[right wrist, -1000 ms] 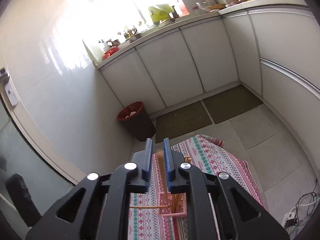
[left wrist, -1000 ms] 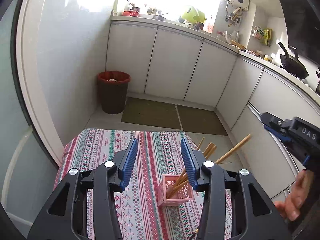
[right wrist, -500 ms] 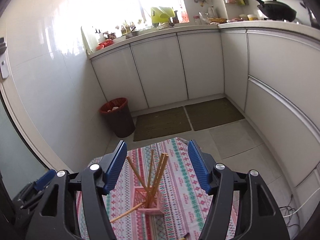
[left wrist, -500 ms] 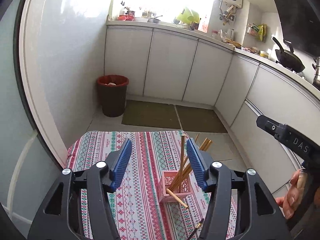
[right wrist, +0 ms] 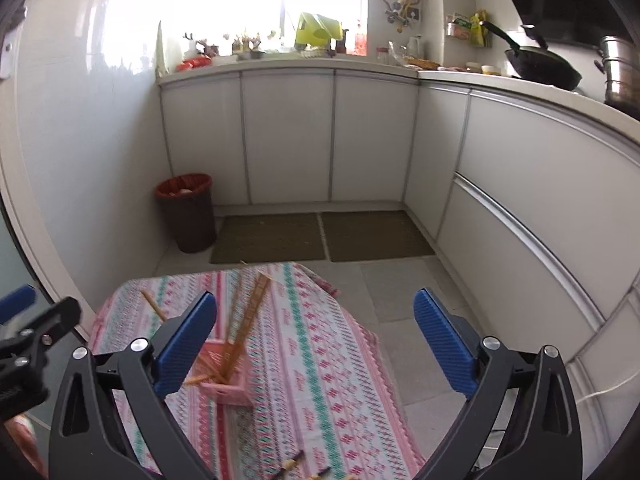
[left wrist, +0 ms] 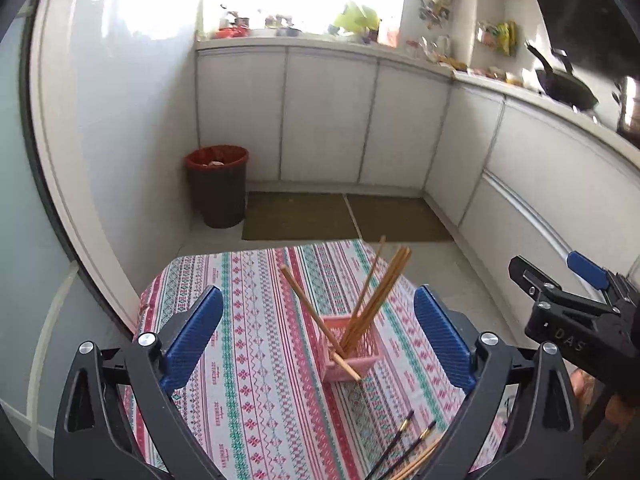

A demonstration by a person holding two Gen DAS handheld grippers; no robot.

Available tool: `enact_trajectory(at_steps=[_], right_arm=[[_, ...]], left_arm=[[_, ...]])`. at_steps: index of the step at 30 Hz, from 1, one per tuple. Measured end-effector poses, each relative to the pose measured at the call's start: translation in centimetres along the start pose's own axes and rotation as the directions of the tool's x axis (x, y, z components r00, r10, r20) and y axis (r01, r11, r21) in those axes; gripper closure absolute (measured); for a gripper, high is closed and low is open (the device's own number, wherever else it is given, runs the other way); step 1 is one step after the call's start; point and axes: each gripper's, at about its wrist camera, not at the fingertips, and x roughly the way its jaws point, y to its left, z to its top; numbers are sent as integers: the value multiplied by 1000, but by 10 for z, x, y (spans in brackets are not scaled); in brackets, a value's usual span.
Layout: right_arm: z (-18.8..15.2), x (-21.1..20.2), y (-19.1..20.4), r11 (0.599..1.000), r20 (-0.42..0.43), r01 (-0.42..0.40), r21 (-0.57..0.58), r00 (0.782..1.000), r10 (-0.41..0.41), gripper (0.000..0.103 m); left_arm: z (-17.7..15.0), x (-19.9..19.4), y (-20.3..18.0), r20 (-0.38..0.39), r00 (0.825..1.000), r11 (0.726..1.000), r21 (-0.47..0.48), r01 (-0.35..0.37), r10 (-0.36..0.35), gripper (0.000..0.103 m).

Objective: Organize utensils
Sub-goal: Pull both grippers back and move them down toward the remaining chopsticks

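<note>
Wooden chopsticks lean upright in a pink basket; dark chopsticks lie nearer.

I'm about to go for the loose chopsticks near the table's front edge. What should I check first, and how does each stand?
1. Left hand-held gripper open, nothing held: ok.
2. Right hand-held gripper open, nothing held: ok.
3. Pink basket upright on the tablecloth: ok.
4. All basket chopsticks fully inside: not ok, one end pokes out through the side.
5. Loose chopsticks in view: ok, partly hidden by the gripper body.
</note>
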Motion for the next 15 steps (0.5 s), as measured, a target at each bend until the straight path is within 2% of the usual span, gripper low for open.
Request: enact_trajectory(at_steps=[3,6,8,10,12,14,15], right_arm=[[-25,20,-18,998,-107,60,-2,992,-59,7],[-54,46,-49,989,-256,125,75,961,-102,7],[-64,58,-69,981,-335,114,154,940,-57,7],[-74,70,-95,958,-417,97,268,909,25,7],[-89,84,-123,916,-491,98,390,863,117,7],[-104,90,-138,874,-527,107,474,830,184,7],[-111,93,-146,852,-541,114,511,813,216,7]], left_arm=[[-11,5,-13,-51,998,998,58,29,-26,7],[-23,13,-29,-115,992,991,118,66,-53,7],[-32,19,-42,-157,985,984,149,98,-75,7],[-43,29,-54,-210,973,976,172,135,-97,7],[-56,44,-70,-281,954,964,206,170,-108,7],[-72,60,-84,-349,931,952,234,196,-106,7],[-82,72,-93,-395,912,947,240,215,-107,7]])
